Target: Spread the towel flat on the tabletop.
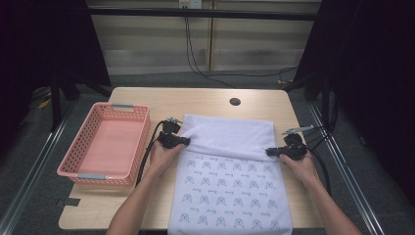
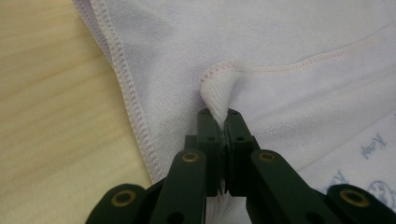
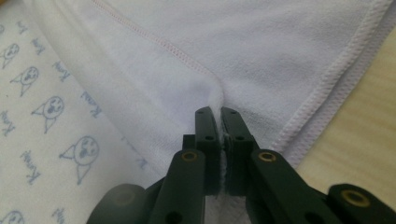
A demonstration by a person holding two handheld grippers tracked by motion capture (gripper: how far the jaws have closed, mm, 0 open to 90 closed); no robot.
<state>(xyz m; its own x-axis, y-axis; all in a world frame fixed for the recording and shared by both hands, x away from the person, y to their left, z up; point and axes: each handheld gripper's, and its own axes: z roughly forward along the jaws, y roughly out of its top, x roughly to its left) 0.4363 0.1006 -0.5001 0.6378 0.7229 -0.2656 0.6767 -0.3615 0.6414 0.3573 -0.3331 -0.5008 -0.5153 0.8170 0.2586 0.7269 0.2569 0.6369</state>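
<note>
Table [image 1: 147, 100]: carries a basket and a towel.
Basket [image 1: 78, 152]: at the table's left edge, well left of the towel.
Towel [image 1: 227, 196]: at the table's middle, reaching its near edge; its far part is folded over onto the near part.
Hole [image 1: 235, 102]: behind the towel, near the far edge.
Left gripper [image 1: 185, 141]: on the fold's left end.
Right gripper [image 1: 269, 152]: on the fold's right end.
</note>
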